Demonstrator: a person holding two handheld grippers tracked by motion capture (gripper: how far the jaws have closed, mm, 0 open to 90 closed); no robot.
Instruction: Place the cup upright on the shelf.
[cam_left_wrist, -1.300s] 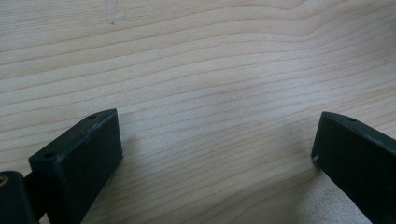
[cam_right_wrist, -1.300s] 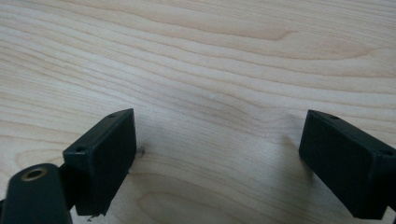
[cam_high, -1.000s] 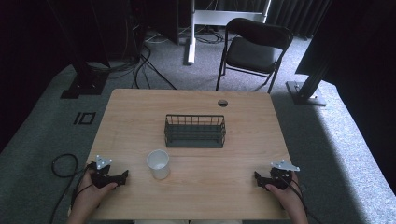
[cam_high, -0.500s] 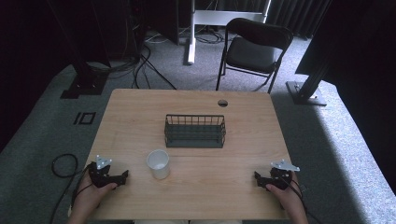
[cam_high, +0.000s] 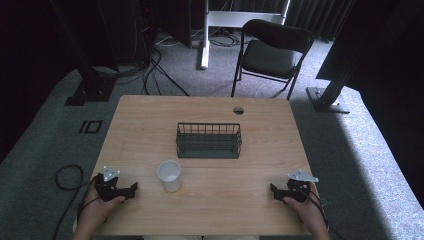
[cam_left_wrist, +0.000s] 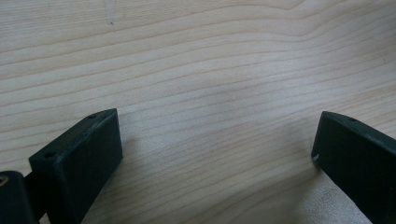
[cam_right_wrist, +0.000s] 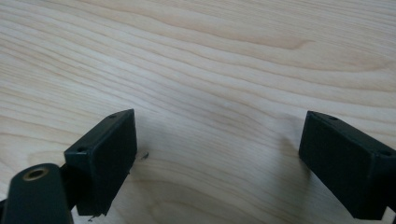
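Nothing started, by the look of it: both grippers, left (cam_high: 131, 189) and right (cam_high: 273, 190), rest on the bench (cam_high: 150, 115), jaws wide, empty. Cup (cam_high: 169, 175) stands untouched just before the basket (cam_high: 209, 140).

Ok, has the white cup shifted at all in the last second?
No. The white cup sits in the same spot on the table, near-left of the wire basket, just as it did a second ago.
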